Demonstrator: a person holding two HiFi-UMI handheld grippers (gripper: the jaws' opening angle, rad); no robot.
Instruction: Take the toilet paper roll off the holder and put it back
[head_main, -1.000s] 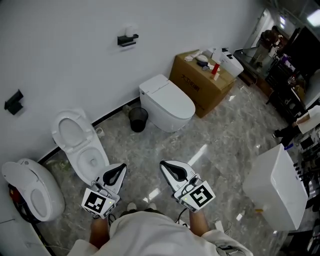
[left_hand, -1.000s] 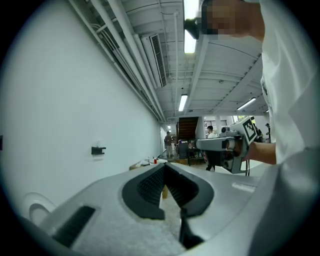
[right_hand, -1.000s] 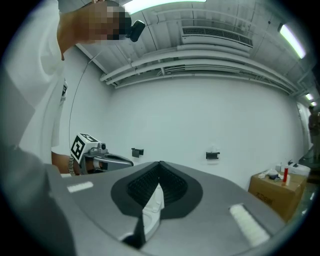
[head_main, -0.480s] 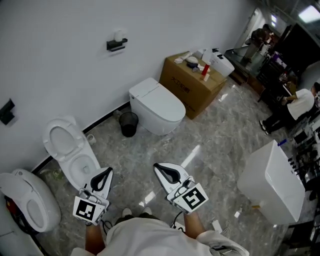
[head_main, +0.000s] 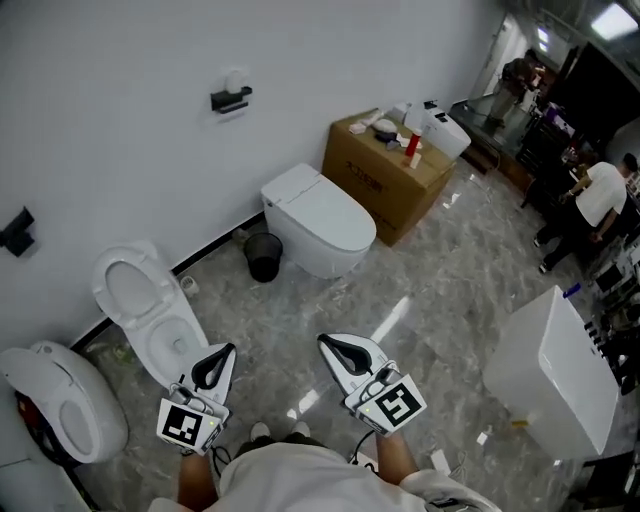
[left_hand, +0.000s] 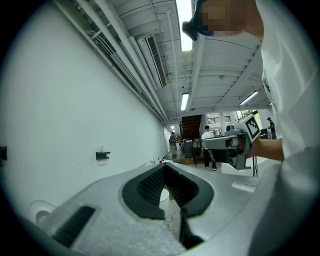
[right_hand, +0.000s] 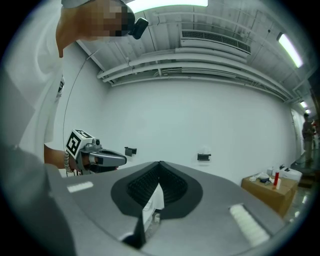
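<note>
"Two grey grippers in the person's hands. Are they open?"

"No. The left gripper (head_main: 221, 353) has its black jaws shut tip to tip, with nothing held between them. The right gripper (head_main: 336, 346) is shut and empty too. Both point out level over the grey stone floor (head_main: 430, 270)."

"Where is the white toilet paper roll (head_main: 234, 80)?"

"It sits on the small black holder (head_main: 230, 98), high on the white wall (head_main: 120, 120). That is well apart from both grippers. In the left gripper view the roll (left_hand: 102, 151) is off to the left of the jaws. In the right gripper view it (right_hand: 203, 152) is up and to the right of them."

"What lies in between?"

"An open white toilet (head_main: 148, 310) is just beyond the left gripper. Farther off stand a white toilet with its lid down (head_main: 320, 215) and a little black bin (head_main: 264, 256)."

"Any words to read?"

"The brown cardboard box (head_main: 385, 165) has print on its side, too small to read. Each gripper's cube has black and white squares, not words."

"What has changed from a second ago?"

"The roll is on its holder, same as before, and both grippers were shut then too. The room has slid a bit to the left in the head view. A person in a white top (head_main: 600, 195) now shows at the far right."
</note>
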